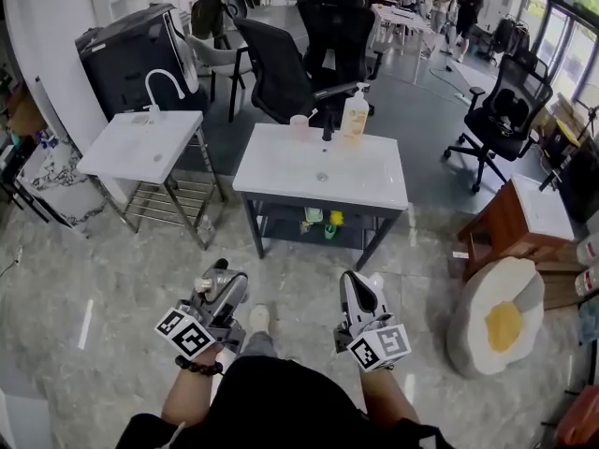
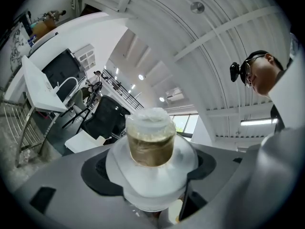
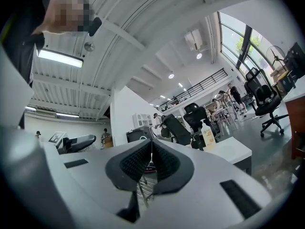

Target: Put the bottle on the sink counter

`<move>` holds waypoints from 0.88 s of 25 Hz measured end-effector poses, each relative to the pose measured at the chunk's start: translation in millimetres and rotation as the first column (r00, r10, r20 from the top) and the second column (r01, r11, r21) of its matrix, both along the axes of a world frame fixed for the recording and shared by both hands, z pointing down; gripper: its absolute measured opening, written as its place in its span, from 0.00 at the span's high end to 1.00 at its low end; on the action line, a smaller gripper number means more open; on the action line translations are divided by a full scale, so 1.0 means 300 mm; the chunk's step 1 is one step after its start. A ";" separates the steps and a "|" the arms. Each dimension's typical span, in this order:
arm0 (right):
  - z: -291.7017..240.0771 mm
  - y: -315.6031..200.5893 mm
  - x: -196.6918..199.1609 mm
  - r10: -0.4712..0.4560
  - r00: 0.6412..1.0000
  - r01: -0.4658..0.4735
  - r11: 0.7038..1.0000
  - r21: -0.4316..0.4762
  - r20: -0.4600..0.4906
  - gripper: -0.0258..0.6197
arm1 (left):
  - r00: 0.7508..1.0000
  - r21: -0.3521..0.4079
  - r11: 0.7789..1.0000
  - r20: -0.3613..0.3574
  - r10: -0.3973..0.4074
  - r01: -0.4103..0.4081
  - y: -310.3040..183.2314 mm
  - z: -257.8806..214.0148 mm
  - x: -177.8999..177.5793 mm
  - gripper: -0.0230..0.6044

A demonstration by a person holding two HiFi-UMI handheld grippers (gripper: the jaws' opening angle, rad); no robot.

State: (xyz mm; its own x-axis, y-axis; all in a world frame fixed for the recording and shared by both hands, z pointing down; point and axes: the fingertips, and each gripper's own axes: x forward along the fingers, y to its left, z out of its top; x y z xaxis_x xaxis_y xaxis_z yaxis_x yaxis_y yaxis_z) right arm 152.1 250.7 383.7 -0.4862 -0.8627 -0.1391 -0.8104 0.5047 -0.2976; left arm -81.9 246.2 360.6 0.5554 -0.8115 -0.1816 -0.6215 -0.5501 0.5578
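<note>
Left gripper (image 1: pixel 223 281) is clamped on the bottle (image 2: pixel 151 144): a white body with a brownish neck and a clear cap, sitting upright between the pads in the left gripper view. Right gripper (image 1: pixel 363 282) has its jaws pressed together with nothing in them. Both are held low and near, in front of the person, side by side.

The sink counter (image 1: pixel 281 171) stands farther off at centre, well apart from both grippers, so the bottle is not on it yet. On its far edge are a soap dispenser (image 1: pixel 355 112), a cup (image 1: pixel 299 124) to the left of it, and a dark faucet (image 1: pixel 328 125) between them. The lower shelf (image 1: pixel 281 215) holds small green and yellow items.

A second sink (image 1: pixel 140 146) with a white faucet (image 1: pixel 165 84) stands to the left. Office chairs (image 1: pixel 309 54) are behind the counter. At right are a wooden table (image 1: pixel 505 227) and a fried-egg cushion (image 1: pixel 498 318).
</note>
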 end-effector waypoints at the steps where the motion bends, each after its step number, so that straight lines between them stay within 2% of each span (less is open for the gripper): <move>1: -0.002 -0.004 0.017 0.011 1.000 -0.011 1.000 0.002 -0.002 0.91 | 1.000 -0.001 1.000 0.008 0.009 -0.009 -0.020 0.002 0.014 0.40; 4: 0.005 -0.027 0.088 0.068 0.998 -0.069 0.998 -0.004 -0.006 0.91 | 0.998 -0.009 0.999 0.024 0.050 -0.050 -0.091 0.021 0.066 0.40; 10: 0.063 -0.144 0.167 0.159 0.987 -0.161 0.985 -0.070 -0.027 0.91 | 0.988 -0.029 0.987 -0.031 0.154 -0.155 -0.257 0.080 0.144 0.40; 15: 0.064 -0.342 0.109 0.168 0.984 -0.172 0.982 -0.079 -0.055 0.91 | 0.982 -0.019 0.983 -0.042 0.182 -0.183 -0.446 0.095 0.119 0.40; 22: 0.030 -0.683 -0.053 0.125 0.988 -0.131 0.990 -0.055 -0.091 0.91 | 0.987 0.016 0.987 -0.005 0.163 -0.163 -0.757 0.081 -0.025 0.40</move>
